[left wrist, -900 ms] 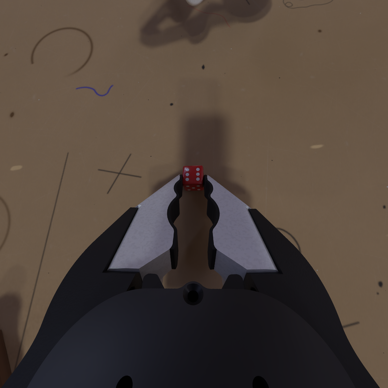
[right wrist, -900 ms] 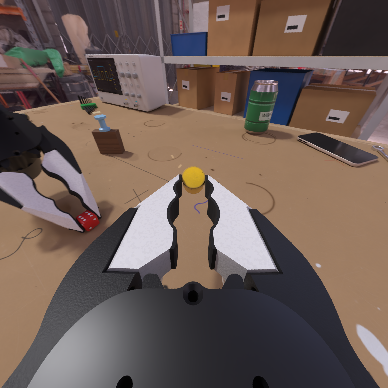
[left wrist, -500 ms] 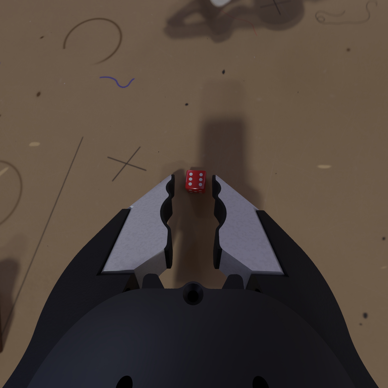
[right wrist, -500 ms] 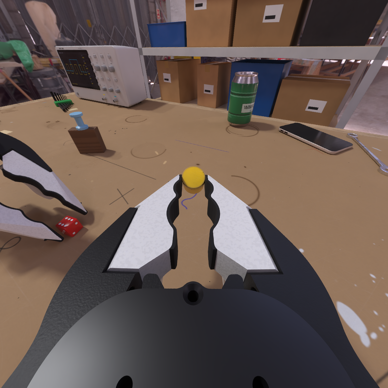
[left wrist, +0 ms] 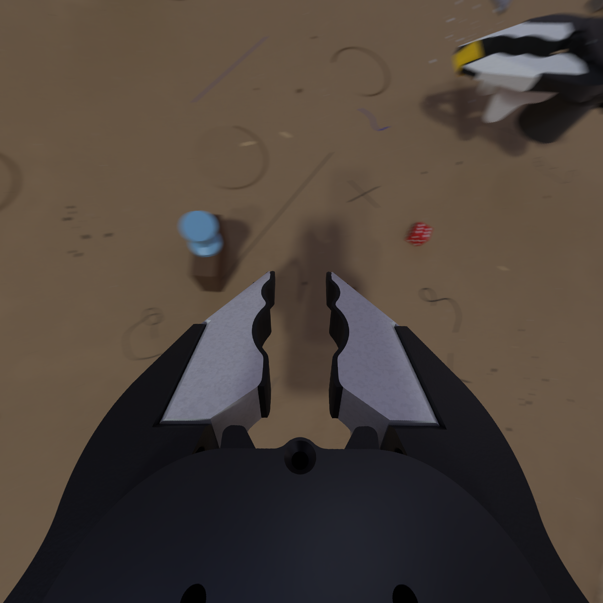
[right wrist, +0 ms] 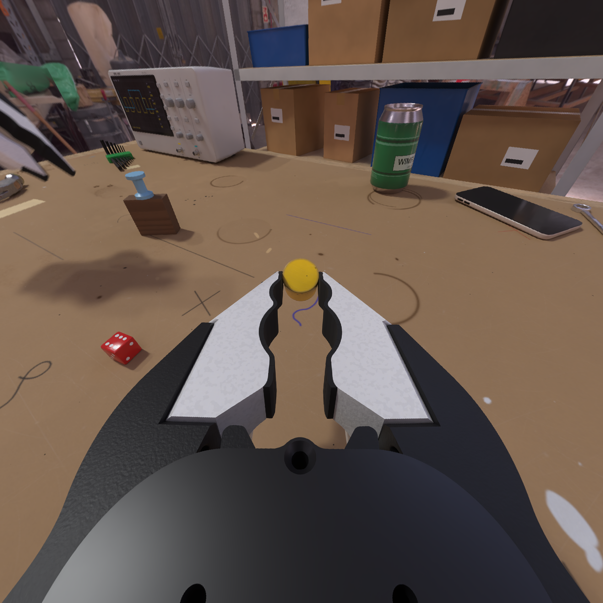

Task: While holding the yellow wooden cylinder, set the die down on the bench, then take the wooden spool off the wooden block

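My right gripper [right wrist: 300, 275] is shut on the yellow wooden cylinder [right wrist: 300, 274] and holds it above the bench; it also shows far right in the left wrist view [left wrist: 465, 62]. The red die [right wrist: 121, 347] lies free on the bench, also in the left wrist view [left wrist: 419, 233]. My left gripper [left wrist: 300, 275] is open and empty, high above the bench; its fingers [right wrist: 36, 163] show at the right wrist view's left edge. The light blue wooden spool [right wrist: 139, 184] stands upright on the dark wooden block [right wrist: 153, 215]; the spool [left wrist: 200, 232] lies ahead left of my left gripper.
On the bench stand a green can [right wrist: 396, 146], a black phone [right wrist: 518, 211], a wrench [right wrist: 589, 217], a white oscilloscope [right wrist: 177, 111] and a green-handled bit set [right wrist: 118, 156]. Cardboard boxes [right wrist: 295, 119] and blue bins [right wrist: 434, 120] stand behind, under a shelf.
My left gripper has let go of the die, risen and swung left toward the block and spool. The die now rests alone. The right gripper keeps the cylinder and has shifted slightly.
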### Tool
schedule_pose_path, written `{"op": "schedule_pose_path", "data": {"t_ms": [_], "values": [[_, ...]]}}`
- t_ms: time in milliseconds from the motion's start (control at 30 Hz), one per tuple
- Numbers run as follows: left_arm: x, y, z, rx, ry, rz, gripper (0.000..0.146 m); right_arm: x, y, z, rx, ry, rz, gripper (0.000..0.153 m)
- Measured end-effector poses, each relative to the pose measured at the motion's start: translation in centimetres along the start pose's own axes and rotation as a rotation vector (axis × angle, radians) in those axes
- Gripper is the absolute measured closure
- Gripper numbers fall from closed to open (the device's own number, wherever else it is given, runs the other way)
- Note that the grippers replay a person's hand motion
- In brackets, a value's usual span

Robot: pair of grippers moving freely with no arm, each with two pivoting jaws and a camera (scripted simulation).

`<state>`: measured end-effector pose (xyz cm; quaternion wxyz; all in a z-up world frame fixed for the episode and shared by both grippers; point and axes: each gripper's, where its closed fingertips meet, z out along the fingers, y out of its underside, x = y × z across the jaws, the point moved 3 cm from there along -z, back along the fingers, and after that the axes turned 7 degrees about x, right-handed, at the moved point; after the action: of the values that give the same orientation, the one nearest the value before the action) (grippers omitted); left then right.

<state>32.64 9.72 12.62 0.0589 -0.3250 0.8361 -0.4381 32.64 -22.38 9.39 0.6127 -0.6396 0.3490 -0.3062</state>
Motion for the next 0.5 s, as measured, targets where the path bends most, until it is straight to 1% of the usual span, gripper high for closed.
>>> {"op": "schedule_pose_path", "data": {"t_ms": [67,167,333,500], "values": [[-2.8,-0.1,-0.3,-0.025,-0.066,0.028,0.117,0.0,0.1,0.2,-0.01,0.0,-0.007,0.132],[-4.9,-0.6,0.1,-0.031,-0.105,0.06,0.117,0.1,0.1,0.1,-0.007,0.01,0.001,0.132],[-5.9,-0.8,1.7,-0.03,-0.095,0.085,0.118,0.5,0.1,0.1,-0.006,0.013,0.037,0.132],[-6.4,-0.8,3.1,-0.041,-0.067,0.081,0.118,0.7,0.2,0.4,-0.025,0.013,0.036,0.132]]}}
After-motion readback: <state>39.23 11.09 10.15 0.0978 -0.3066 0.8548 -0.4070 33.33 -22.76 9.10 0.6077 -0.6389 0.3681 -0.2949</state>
